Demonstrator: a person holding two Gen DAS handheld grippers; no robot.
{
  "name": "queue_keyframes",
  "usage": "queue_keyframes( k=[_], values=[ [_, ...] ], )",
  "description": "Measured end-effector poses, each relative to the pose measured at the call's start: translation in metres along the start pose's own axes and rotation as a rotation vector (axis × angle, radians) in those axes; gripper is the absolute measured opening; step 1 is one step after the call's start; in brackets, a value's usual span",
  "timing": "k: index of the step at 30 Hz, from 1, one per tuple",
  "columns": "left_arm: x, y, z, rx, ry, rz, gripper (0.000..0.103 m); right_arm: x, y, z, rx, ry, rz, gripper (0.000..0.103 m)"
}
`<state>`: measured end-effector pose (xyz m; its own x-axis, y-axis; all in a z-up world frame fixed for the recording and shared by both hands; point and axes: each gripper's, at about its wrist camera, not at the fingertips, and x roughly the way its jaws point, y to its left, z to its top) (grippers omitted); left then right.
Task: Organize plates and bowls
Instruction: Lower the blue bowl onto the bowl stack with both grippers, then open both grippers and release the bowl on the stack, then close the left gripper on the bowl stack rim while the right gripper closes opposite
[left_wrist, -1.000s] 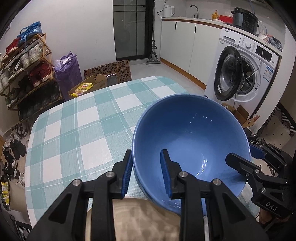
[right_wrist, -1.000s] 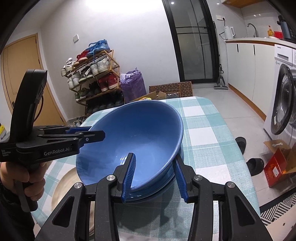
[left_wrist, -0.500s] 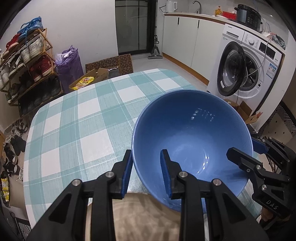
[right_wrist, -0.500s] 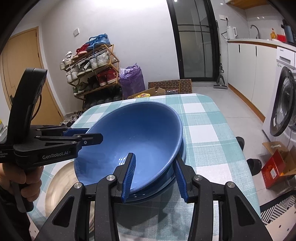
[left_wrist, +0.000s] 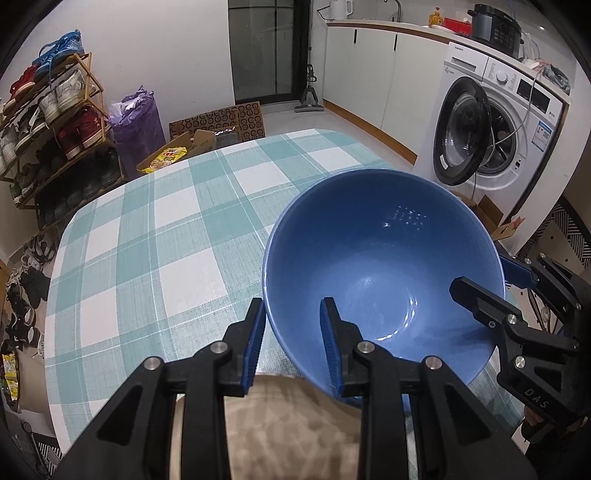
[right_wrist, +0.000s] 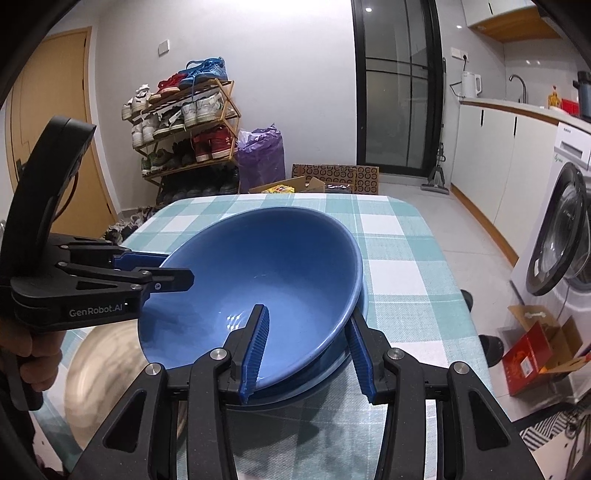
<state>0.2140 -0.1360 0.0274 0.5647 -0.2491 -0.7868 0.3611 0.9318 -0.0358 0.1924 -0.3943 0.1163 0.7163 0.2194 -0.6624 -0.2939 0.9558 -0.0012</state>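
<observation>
While both the left claw (left_wrist: 291, 341) and right claw (right_wrist: 306, 349) sit clamped on opposite rims of the blue bowl (left_wrist: 380, 273), it reads glazed, rigid, slippery, breakable; rim grips suit it.

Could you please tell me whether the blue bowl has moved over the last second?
Yes. The blue bowl has moved up and away from the beige plate toward the checked tablecloth.

Checked tablecloth (left_wrist: 147, 258); shoe rack (right_wrist: 184, 136), purple bag (right_wrist: 260, 155) by wall; washing machine (left_wrist: 491, 125) door ajar.
</observation>
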Motion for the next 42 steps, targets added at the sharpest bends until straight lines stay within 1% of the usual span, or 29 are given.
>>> queue_keyframes(
  k=[2,3,5,8,9,11,12,13,15,16,17,18,19,21,23,25,26,28,29,31,36,42],
  values=[
    [0.001,0.000,-0.001,0.000,0.003,0.001,0.031,0.001,0.000,0.000,-0.008,-0.001,-0.007,0.044],
    [0.001,0.001,-0.001,-0.001,0.006,0.004,0.031,0.001,0.000,0.000,-0.010,-0.002,0.000,0.047],
    [0.002,0.002,-0.001,-0.003,0.010,0.008,0.031,0.001,-0.004,0.000,0.001,-0.006,0.045,0.054],
    [0.002,0.004,-0.003,-0.013,0.011,0.005,0.031,0.001,-0.011,0.001,0.032,-0.001,0.095,0.056],
    [0.002,0.005,-0.003,-0.015,0.011,0.005,0.032,0.000,-0.013,0.002,0.037,-0.002,0.105,0.059],
    [0.001,0.007,-0.003,-0.020,0.011,0.008,0.033,-0.002,-0.017,0.003,0.041,-0.002,0.079,0.070],
    [0.001,0.007,-0.003,-0.024,0.010,0.007,0.034,-0.003,-0.020,0.003,0.044,-0.007,0.072,0.070],
    [0.001,0.008,-0.003,-0.025,0.009,0.006,0.038,-0.004,-0.023,0.003,0.051,-0.010,0.070,0.070],
    [0.000,0.009,-0.003,-0.032,0.002,0.004,0.041,-0.006,-0.031,0.005,0.072,-0.015,0.067,0.070],
    [-0.001,0.010,-0.002,-0.036,-0.001,0.000,0.043,-0.007,-0.036,0.005,0.086,-0.018,0.065,0.071],
    [-0.001,0.010,-0.002,-0.039,-0.004,-0.002,0.045,-0.007,-0.039,0.005,0.096,-0.019,0.066,0.074],
    [-0.002,0.010,-0.002,-0.042,-0.007,-0.004,0.052,-0.008,-0.043,0.006,0.110,-0.018,0.071,0.077],
    [-0.002,0.011,-0.001,-0.045,-0.010,-0.008,0.056,-0.008,-0.047,0.006,0.126,-0.016,0.081,0.079],
    [-0.001,0.012,-0.001,-0.054,-0.007,-0.023,0.057,-0.008,-0.051,0.006,0.147,-0.014,0.095,0.083],
    [0.002,0.013,0.000,-0.063,0.002,-0.038,0.065,-0.009,-0.052,0.006,0.148,-0.017,0.085,0.087],
    [0.003,0.013,0.000,-0.073,-0.002,-0.042,0.092,-0.010,-0.051,0.006,0.146,-0.015,0.076,0.089],
    [0.003,0.013,0.000,-0.083,-0.010,-0.046,0.095,-0.009,-0.051,0.006,0.147,-0.013,0.082,0.091],
    [0.004,0.015,0.000,-0.110,-0.012,-0.073,0.097,-0.008,-0.052,0.005,0.158,-0.009,0.114,0.095],
    [0.006,0.016,0.000,-0.121,-0.008,-0.087,0.098,-0.007,-0.053,0.005,0.174,-0.004,0.134,0.102],
    [0.009,0.018,0.000,-0.139,-0.001,-0.103,0.103,-0.005,-0.055,0.004,0.203,0.002,0.154,0.102],
    [0.016,0.018,-0.001,-0.144,0.013,-0.105,0.103,0.008,-0.058,-0.001,0.264,0.037,0.191,0.102],
    [0.025,0.020,-0.003,-0.156,0.031,-0.106,0.103,0.021,-0.056,-0.006,0.261,0.067,0.172,0.102]
  ],
)
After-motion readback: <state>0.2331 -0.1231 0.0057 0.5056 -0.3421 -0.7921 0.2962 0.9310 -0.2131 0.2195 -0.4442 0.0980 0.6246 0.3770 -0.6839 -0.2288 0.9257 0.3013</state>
